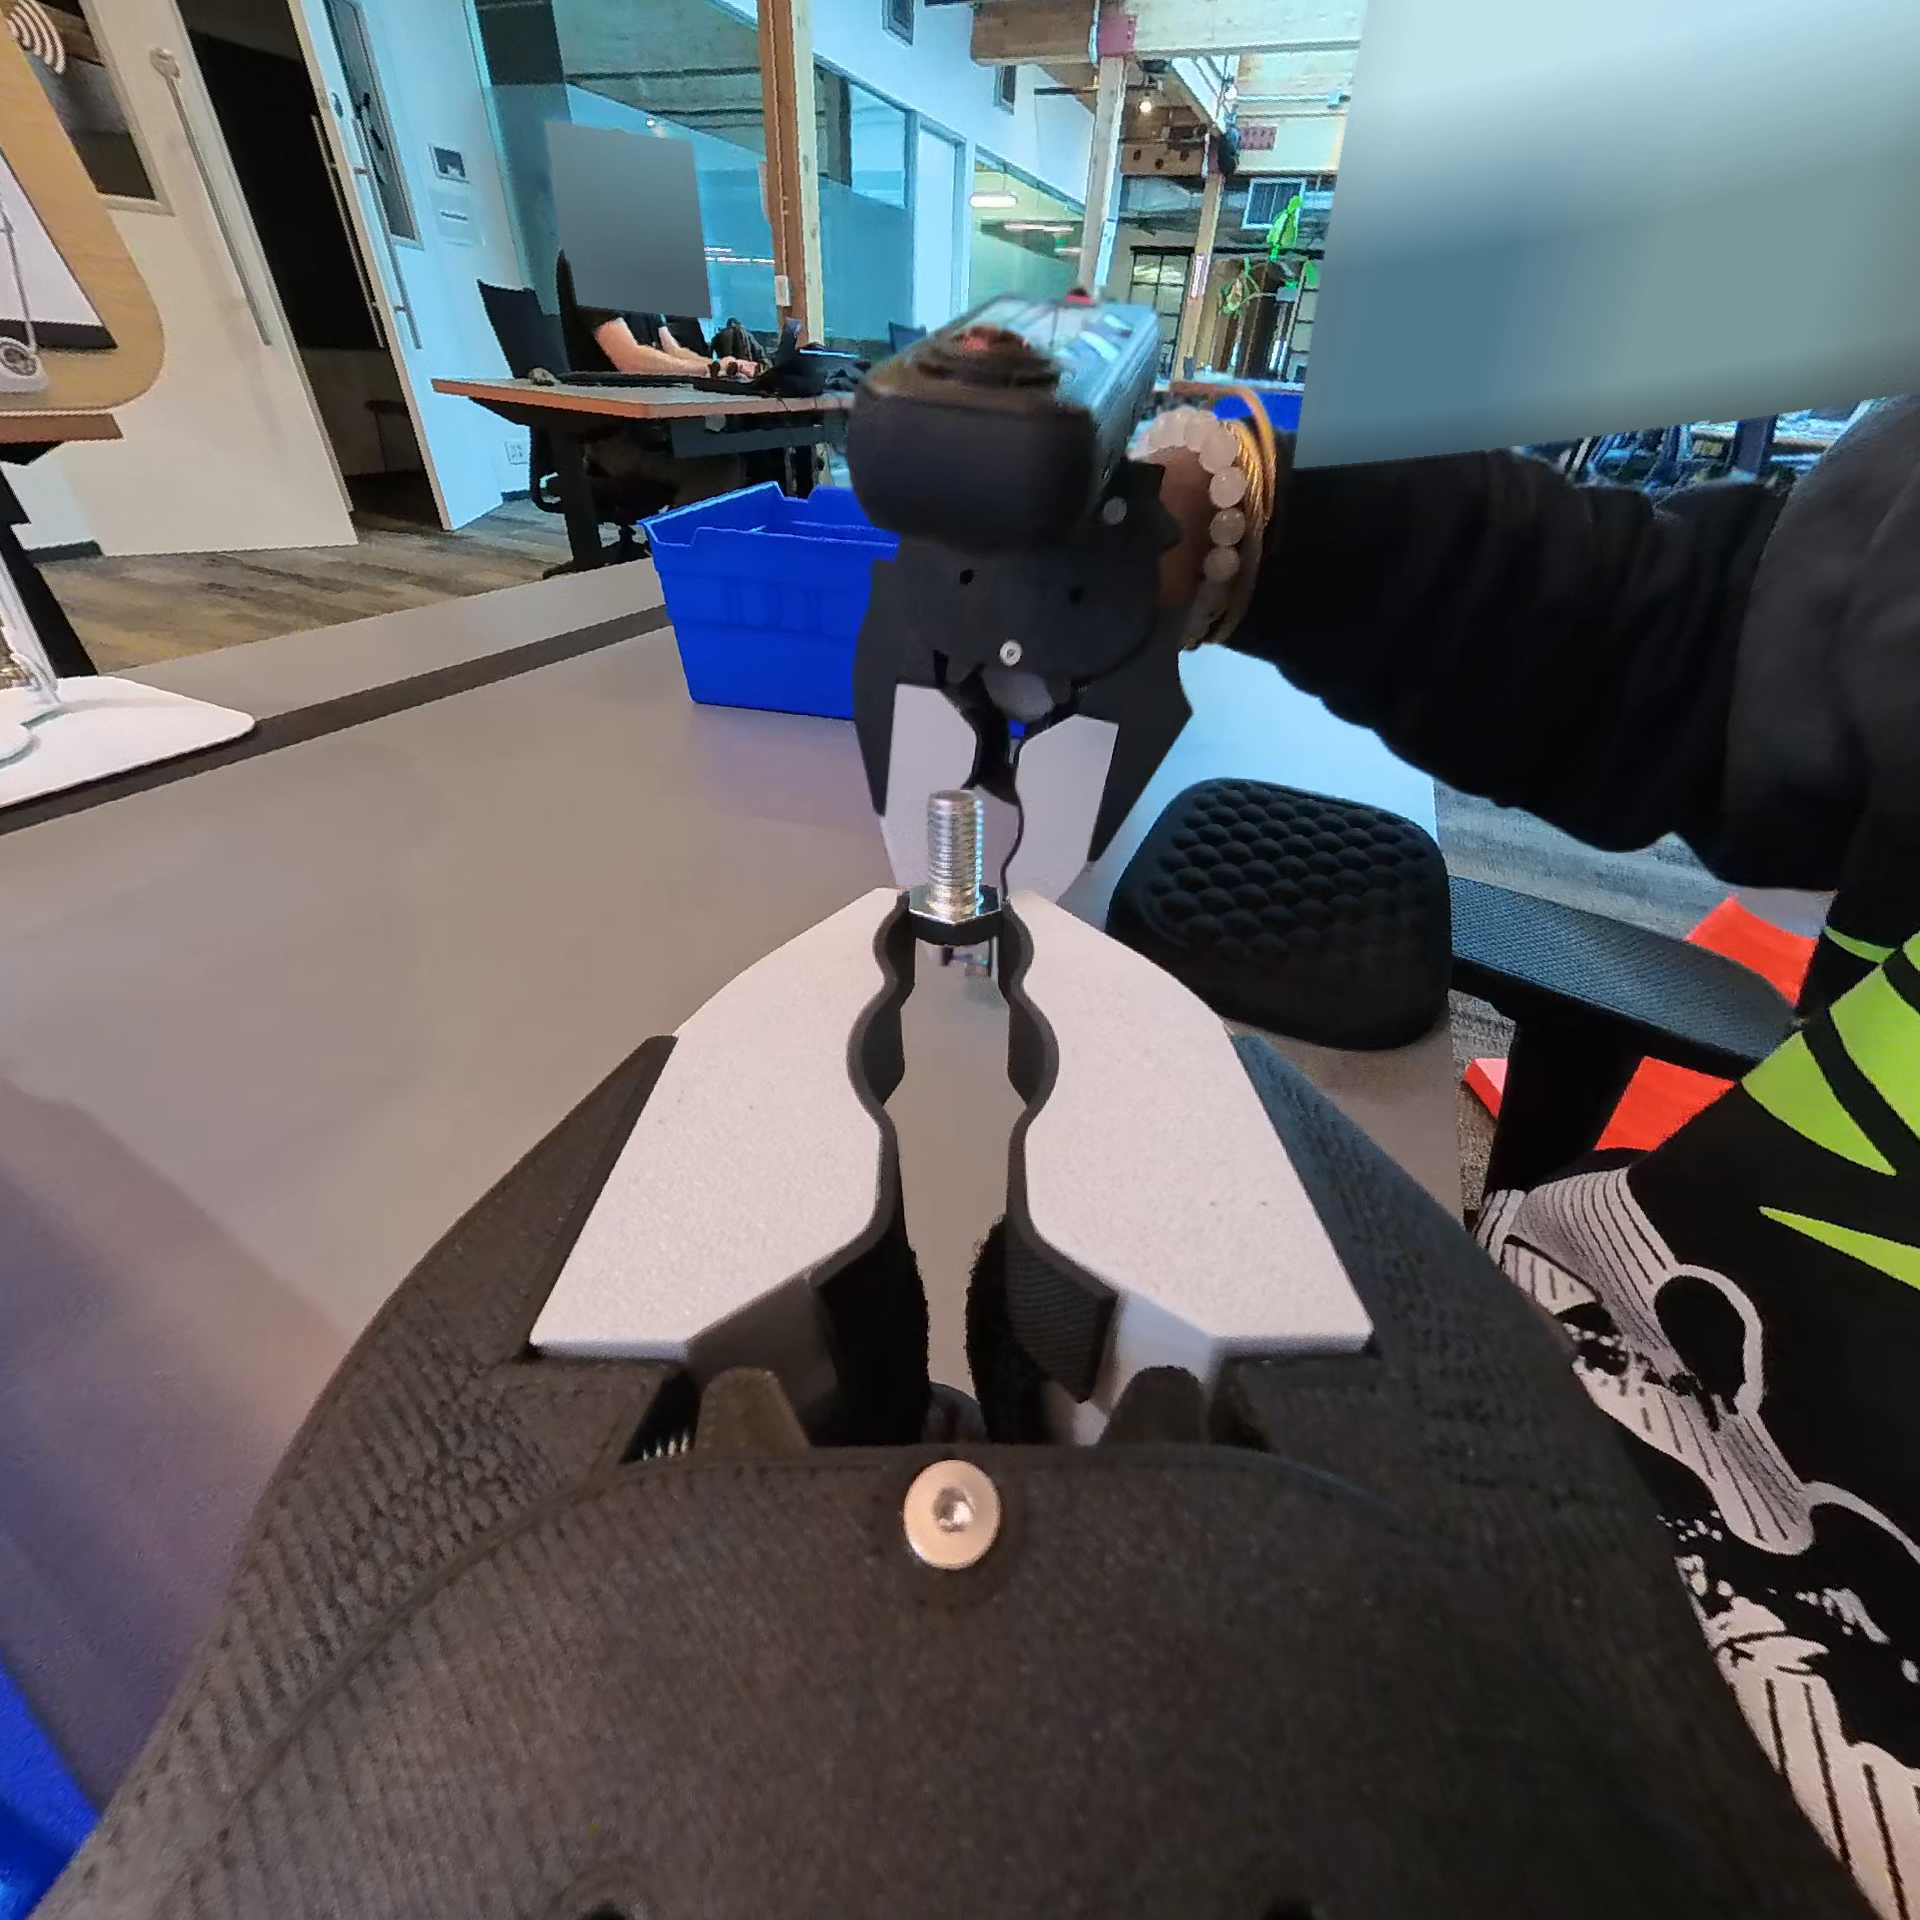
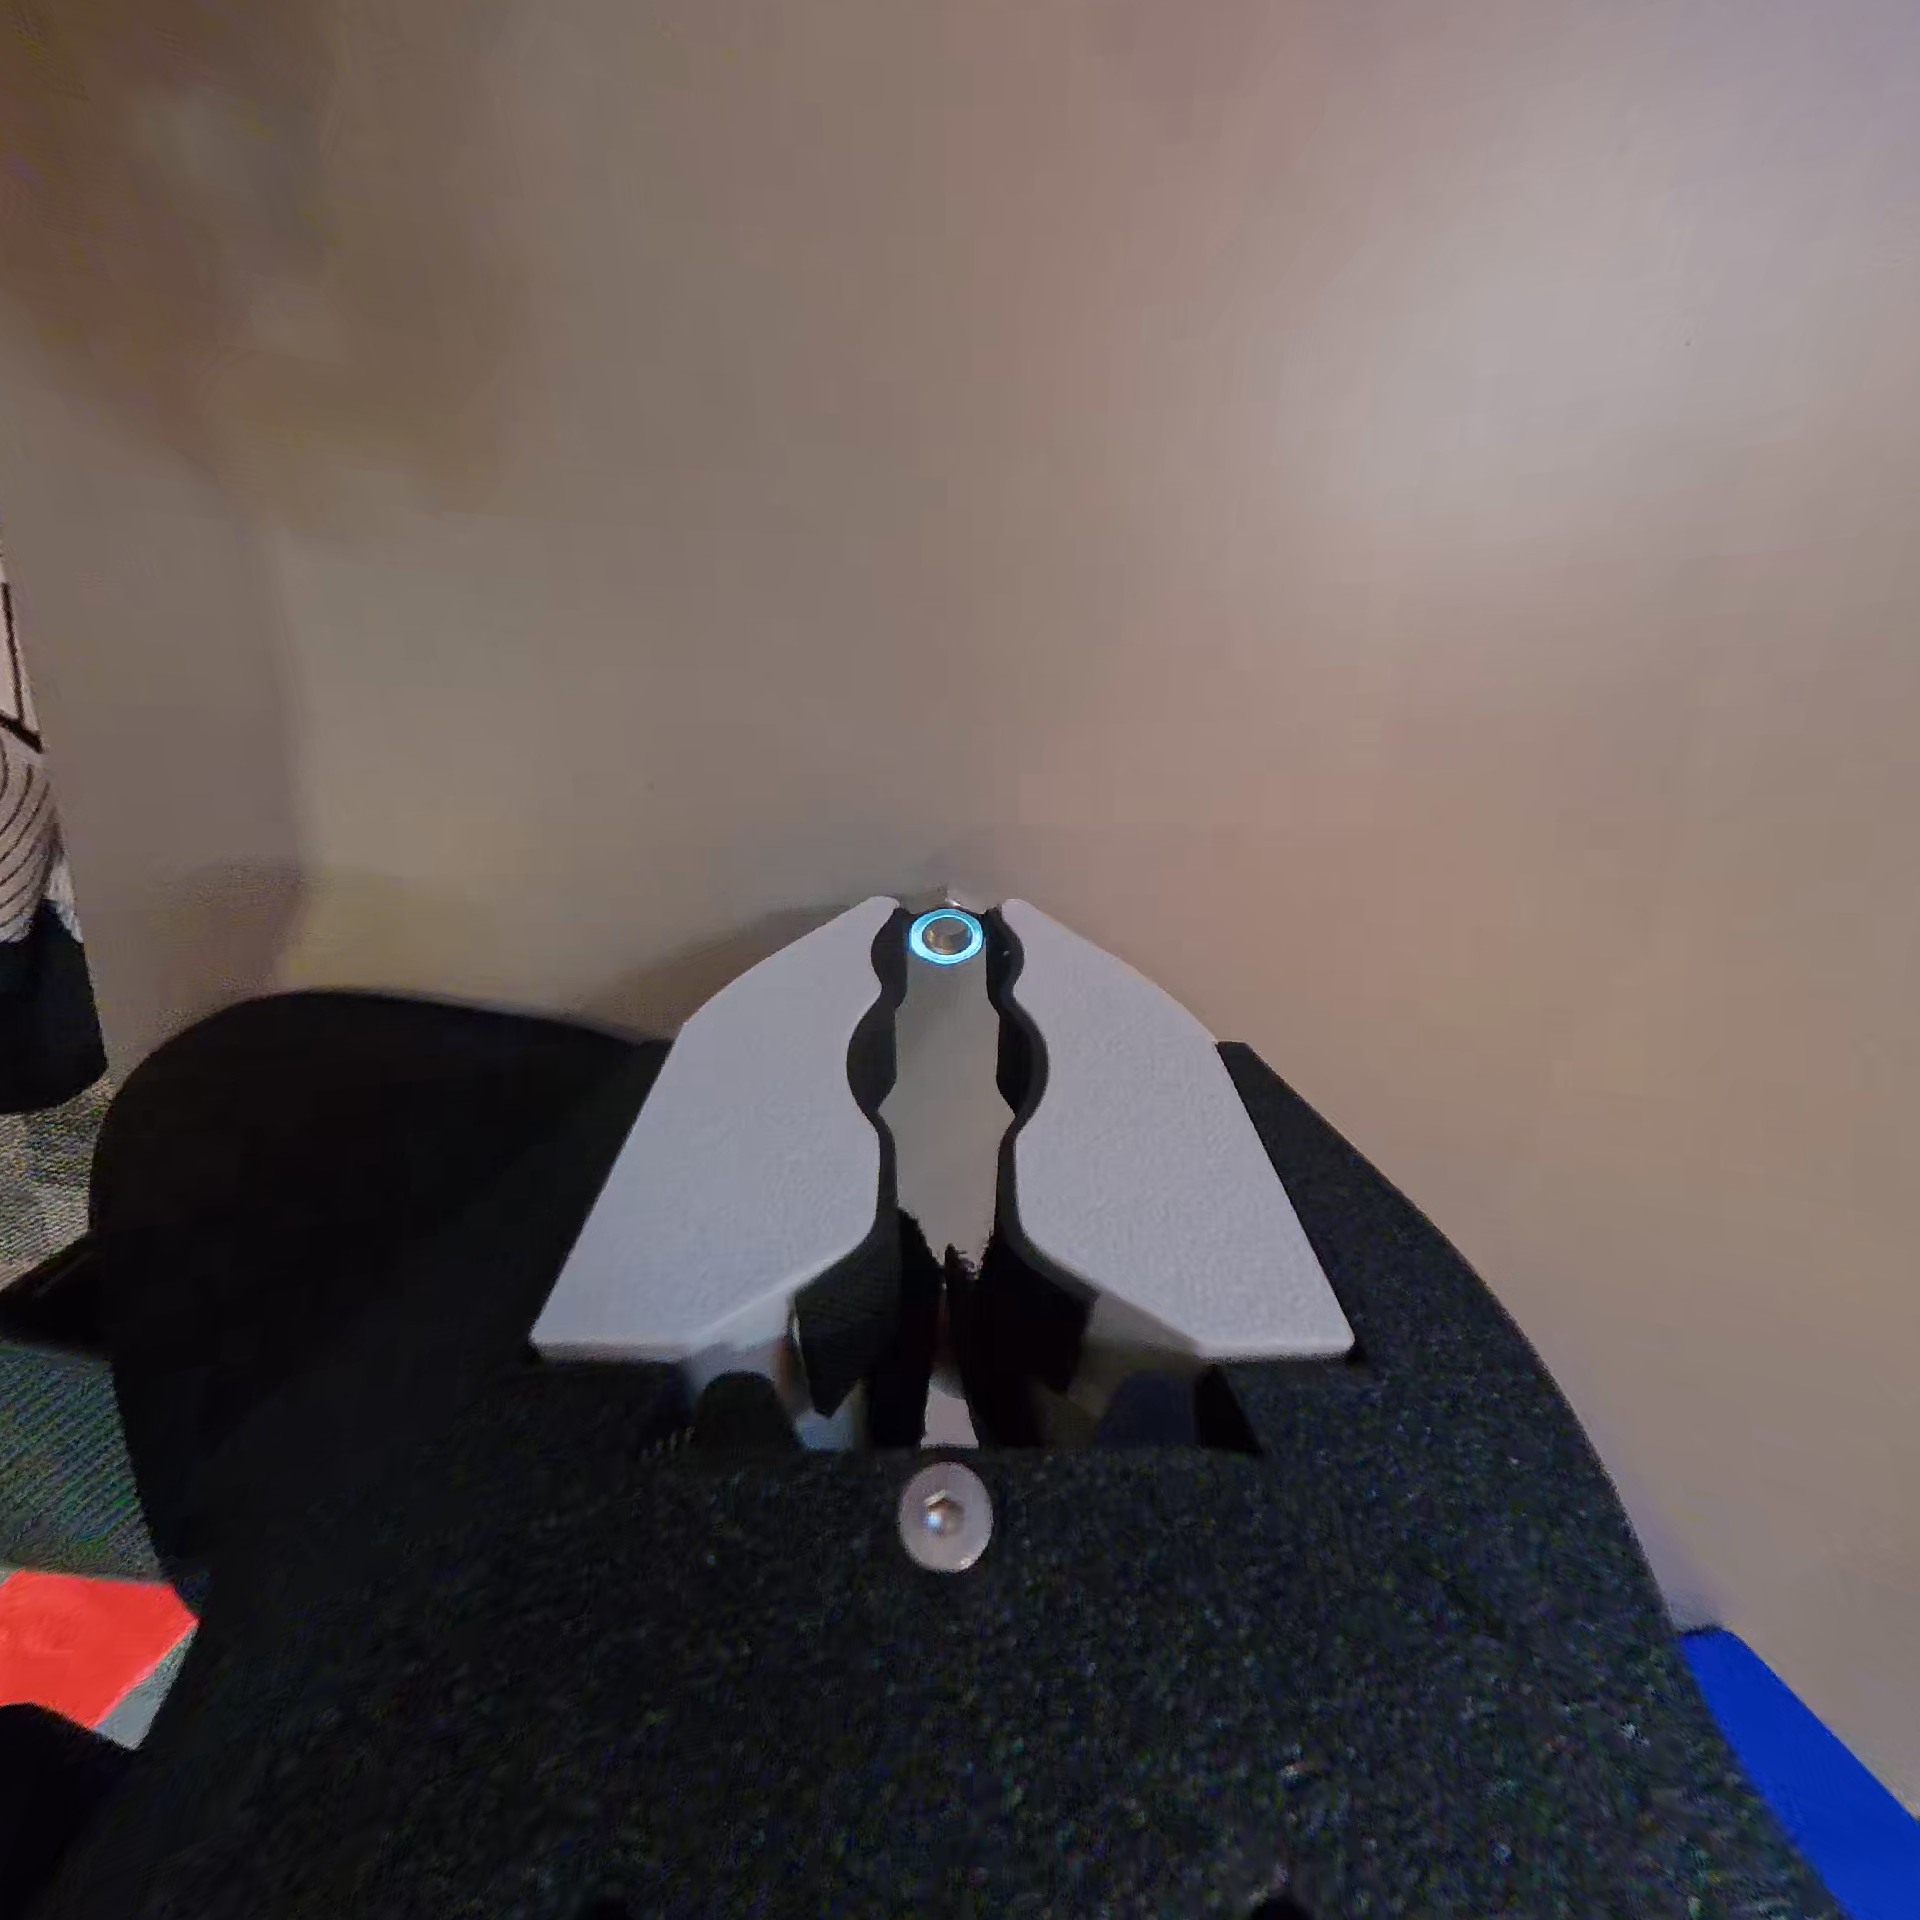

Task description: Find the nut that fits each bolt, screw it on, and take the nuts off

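**Left gripper [image 1: 954, 914].** Fingers [image 1: 769, 1122] clenched on the hex head of the bolt [image 1: 956, 847], right at the tips. Held clear above the table [image 1: 416, 883]. Long axis of the bolt upright, threaded end up and bare, no nut on the exposed thread.

**Right gripper [image 2: 945, 920].** In the left wrist view, seen just beyond the bolt and reaching above it, pointing down. Tips drop out of sight behind the left fingers, slightly right of the bolt. In its own view, fingers closed to a narrow gap and clamped on a small ring-faced metal part, taken to be the nut [image 2: 943, 937], seated at the very tips. Hole of the nut faces the camera, so its axis runs along the fingers, that is, roughly parallel to the bolt. Bolt itself not identifiable in this view.

**Controlling relation.** Nut apparently beyond the bolt and a little to its right, not yet over the threaded end. Depth between the two cannot be read exactly. Right gripper is the one to travel, with the left acting as the vise.

**Next move (judgement).**
- Bring the nut above the bolt's tip.
- Line up the hole with the bolt's upright axis.
- Lower until the first thread meets.
- Turn only after that, since any tilt risks cross-threading or knocking the bolt askew in the left fingers.
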`<state>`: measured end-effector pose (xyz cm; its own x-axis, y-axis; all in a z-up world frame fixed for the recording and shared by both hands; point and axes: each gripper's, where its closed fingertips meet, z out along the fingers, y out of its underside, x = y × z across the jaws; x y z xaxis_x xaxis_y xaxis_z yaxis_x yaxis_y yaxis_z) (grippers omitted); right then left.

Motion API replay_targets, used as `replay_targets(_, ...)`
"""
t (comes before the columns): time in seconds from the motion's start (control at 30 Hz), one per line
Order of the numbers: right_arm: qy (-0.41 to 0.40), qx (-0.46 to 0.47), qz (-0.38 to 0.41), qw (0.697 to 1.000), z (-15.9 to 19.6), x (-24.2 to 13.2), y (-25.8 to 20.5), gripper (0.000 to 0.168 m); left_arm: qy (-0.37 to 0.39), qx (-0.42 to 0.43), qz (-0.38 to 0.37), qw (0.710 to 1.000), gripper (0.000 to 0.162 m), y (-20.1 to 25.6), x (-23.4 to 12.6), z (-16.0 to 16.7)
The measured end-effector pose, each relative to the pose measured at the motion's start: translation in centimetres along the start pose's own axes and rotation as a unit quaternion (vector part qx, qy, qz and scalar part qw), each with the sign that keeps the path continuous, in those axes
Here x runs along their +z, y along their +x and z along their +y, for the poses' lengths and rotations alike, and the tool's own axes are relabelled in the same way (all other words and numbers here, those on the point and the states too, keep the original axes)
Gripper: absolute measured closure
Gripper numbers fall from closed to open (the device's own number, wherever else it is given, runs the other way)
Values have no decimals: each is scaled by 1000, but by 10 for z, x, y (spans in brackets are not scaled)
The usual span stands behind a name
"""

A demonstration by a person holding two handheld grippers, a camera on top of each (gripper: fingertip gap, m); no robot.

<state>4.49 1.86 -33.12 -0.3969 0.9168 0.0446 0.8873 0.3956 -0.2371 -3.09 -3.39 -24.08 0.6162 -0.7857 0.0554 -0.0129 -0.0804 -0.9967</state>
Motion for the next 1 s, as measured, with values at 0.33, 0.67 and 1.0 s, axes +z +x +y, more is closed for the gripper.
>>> replay_targets(0.33, 3, 8, -5, 1000, -8, 14, -1, 149, 0, 1, 2, 1000, 147, 1, 0, 0)
replay_targets(0.67, 82, 55, -10, 995, -7, 4, -1, 146, 1, 1, 2, 1000, 147, 1, 0, 0)
replay_targets(1.0, 82, 75, -7, 994, -5, 9, 1, 148, 0, 1, 2, 1000, 147, 1, 0, 0)
